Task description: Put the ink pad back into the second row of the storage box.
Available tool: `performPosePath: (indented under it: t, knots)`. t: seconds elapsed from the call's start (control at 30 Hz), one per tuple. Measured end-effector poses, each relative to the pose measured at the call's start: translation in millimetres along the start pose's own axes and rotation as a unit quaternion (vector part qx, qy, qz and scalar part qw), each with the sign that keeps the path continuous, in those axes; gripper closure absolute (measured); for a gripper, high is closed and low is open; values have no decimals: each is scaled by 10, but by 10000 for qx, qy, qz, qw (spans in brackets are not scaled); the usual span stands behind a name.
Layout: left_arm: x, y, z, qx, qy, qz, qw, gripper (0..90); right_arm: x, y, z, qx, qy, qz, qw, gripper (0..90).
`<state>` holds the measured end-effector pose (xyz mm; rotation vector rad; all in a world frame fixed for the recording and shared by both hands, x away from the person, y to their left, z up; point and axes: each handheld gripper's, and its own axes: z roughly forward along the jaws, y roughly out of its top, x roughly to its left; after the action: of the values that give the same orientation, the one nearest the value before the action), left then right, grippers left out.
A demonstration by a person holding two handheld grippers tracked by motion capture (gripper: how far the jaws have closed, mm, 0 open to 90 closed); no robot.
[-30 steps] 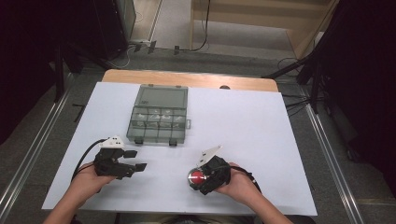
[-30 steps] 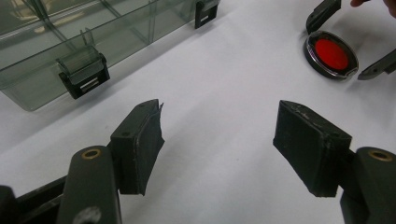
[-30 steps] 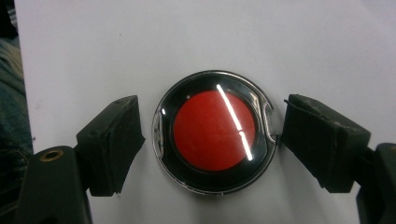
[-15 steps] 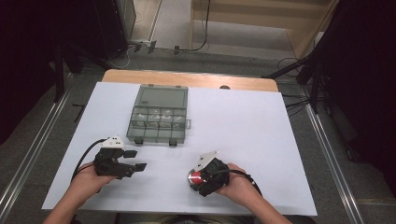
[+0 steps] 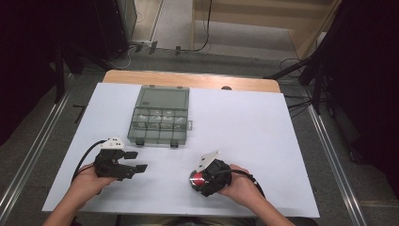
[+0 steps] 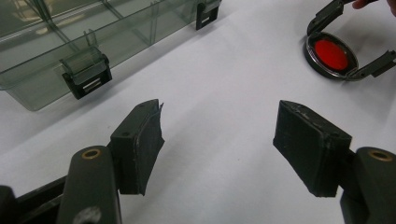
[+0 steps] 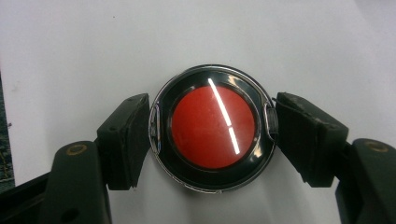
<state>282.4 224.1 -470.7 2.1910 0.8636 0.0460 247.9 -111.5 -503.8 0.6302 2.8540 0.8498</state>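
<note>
A round black case with a red lid (image 7: 212, 126) lies on the white sheet near the table's front edge (image 5: 195, 179). My right gripper (image 7: 212, 137) has just been closing its jaws on it, and both pads now touch the case's rim on opposite sides. A hand holds this gripper (image 5: 199, 181) low over the sheet. My left gripper (image 6: 219, 140) is open with only bare sheet between its pads. It is held at the front left (image 5: 137, 161), pointing right toward the case (image 6: 331, 53).
A clear grey compartment box (image 5: 160, 115) sits closed at the middle back, its black latches facing the person (image 6: 86, 77). The white sheet (image 5: 254, 127) covers the table, whose wooden edge (image 5: 188, 77) shows at the far end. Floor rails run along both sides.
The right gripper's jaws have drawn in around the red-lidded case. Both hands have stayed where they were.
</note>
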Motion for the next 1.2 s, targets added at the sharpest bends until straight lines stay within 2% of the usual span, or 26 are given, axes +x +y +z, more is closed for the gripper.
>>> performPosePath:
  t: [0.07, 0.2, 0.33, 0.57, 0.9, 1.1, 1.2]
  knots:
    - [5, -1, -2, 8, 3, -7, 10000, 319, -15, 1, -4, 6, 53, 1, 10000, 310]
    - [2, -1, -3, 1, -12, -3, 10000, 319, -53, -2, -23, -21, 136, 179, 9997, 311]
    - [4, -2, 3, 21, -7, -10, 10000, 319, -113, -16, -49, -126, 248, 411, 9988, 310]
    - [10, 5, -15, -76, -59, -82, 9999, 319, -176, -12, -106, -298, 323, 610, 9972, 310]
    - [31, -4, 8, -25, -80, -93, 9999, 319, -279, 13, -135, -436, 552, 1063, 9918, 310]
    - [32, -6, 7, -32, -76, -90, 9999, 319, -317, 60, -126, -592, 576, 1155, 9899, 311]
    - [41, -4, 4, -30, -78, -84, 9999, 319, -366, 96, -134, -740, 615, 1246, 9875, 311]
